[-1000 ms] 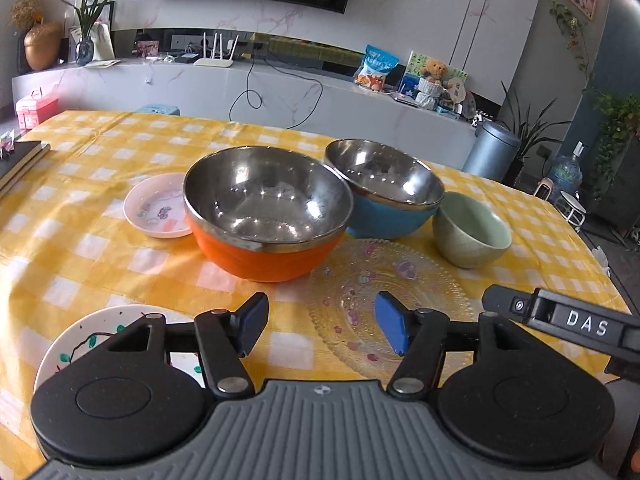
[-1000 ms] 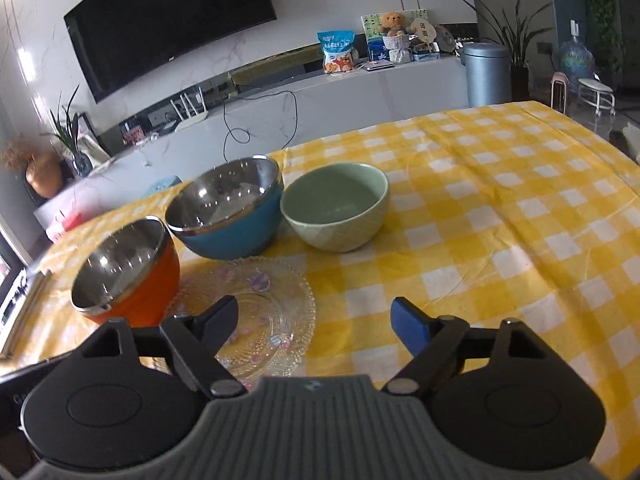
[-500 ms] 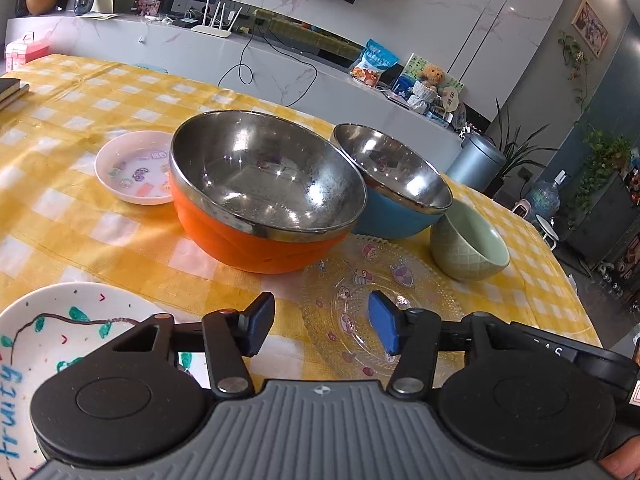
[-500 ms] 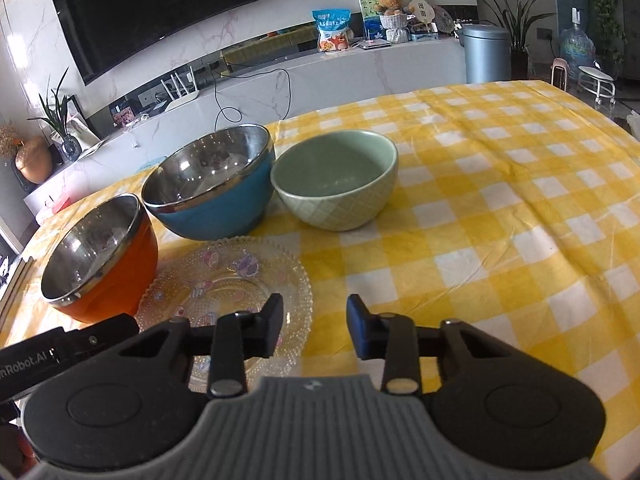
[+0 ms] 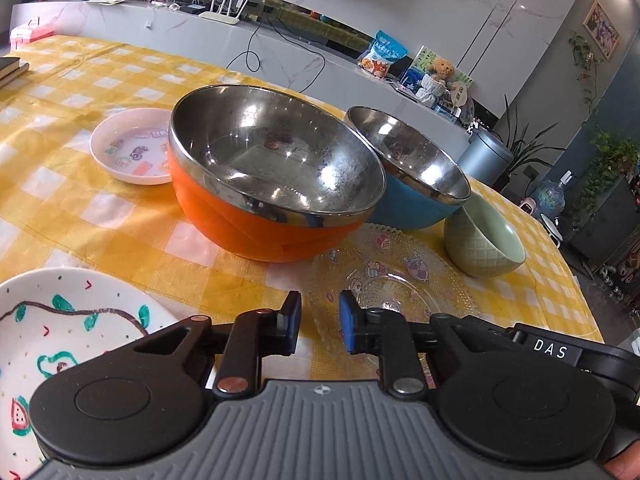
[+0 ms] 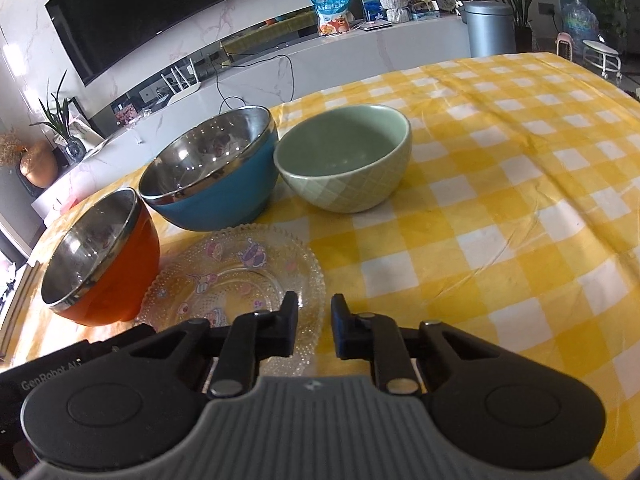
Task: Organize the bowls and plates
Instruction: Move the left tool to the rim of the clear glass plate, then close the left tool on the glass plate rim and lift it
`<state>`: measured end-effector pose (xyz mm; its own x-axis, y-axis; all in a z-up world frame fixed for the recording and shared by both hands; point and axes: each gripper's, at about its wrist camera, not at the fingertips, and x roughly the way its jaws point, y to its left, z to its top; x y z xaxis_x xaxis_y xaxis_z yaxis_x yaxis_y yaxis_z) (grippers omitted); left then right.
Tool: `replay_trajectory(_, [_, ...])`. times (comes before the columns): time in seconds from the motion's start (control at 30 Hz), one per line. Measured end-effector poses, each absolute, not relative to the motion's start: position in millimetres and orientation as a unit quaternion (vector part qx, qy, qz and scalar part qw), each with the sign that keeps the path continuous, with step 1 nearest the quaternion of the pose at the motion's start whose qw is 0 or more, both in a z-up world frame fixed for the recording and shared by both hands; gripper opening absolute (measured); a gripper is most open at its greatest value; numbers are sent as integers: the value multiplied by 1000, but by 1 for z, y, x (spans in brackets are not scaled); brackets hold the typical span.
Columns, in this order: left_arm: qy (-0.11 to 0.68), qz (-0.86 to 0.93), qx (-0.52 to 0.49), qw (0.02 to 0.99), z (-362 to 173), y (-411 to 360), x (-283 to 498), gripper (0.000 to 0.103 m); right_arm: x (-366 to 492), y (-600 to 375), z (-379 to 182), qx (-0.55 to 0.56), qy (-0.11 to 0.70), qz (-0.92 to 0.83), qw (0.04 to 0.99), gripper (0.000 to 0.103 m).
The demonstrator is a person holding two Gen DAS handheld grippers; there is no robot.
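While the left gripper (image 5: 320, 322) has dropped closer to the counter (image 5: 120, 200) over the last second, its fingers (image 5: 292, 320) have swung in from a wide spread and are closing now, with a narrow gap left and nothing between them. Just past the tips lies the glass plate (image 5: 400, 276); the orange bowl (image 5: 276, 184) stands beyond it, the blue bowl (image 5: 412, 176) and green bowl (image 5: 484, 240) off to the fingers' right, the painted plate (image 5: 60, 328) at their left, and the pink dish (image 5: 132, 150) far left behind.

From the right wrist, the right gripper (image 6: 314, 326) has likewise sunk and its fingers (image 6: 289, 326) are closing on air. The glass plate (image 6: 240, 280) sits under the left finger; the orange bowl (image 6: 100, 256) is to the left, the blue bowl (image 6: 212, 172) and green bowl (image 6: 348, 160) ahead.

Nothing is gripped or stacked yet; both hands seem to be settling in by the glass plate.
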<state>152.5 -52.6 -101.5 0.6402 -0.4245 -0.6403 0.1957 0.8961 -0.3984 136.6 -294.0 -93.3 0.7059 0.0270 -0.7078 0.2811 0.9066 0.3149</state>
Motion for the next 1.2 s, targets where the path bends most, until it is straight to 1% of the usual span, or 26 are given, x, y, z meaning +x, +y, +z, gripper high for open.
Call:
replay_trajectory(0.03, [387, -175, -145, 894, -101, -53, 152, 16, 137, -293, -93, 204, 377, -71, 901, 13])
replay_trajectory(0.07, [389, -177, -144, 893, -102, -54, 152, 15, 137, -293, -93, 203, 376, -72, 901, 13])
replay_trajectory(0.3, [391, -176, -134, 893, -98, -57, 150, 14, 136, -298, -92, 227, 378, -77, 894, 9])
replay_trajectory(0.57, [395, -168, -123, 895, -90, -56, 141, 14, 127, -299, -87, 245, 398, -69, 882, 9])
replay_trajectory(0.9, [392, -164, -109, 899, -72, -37, 106, 15, 99, -291, -80, 277, 413, -45, 866, 8])
replay_trajectory(1.2, [374, -142, -114, 910, -52, -3, 75, 15, 79, -269, -62, 291, 399, -5, 870, 6])
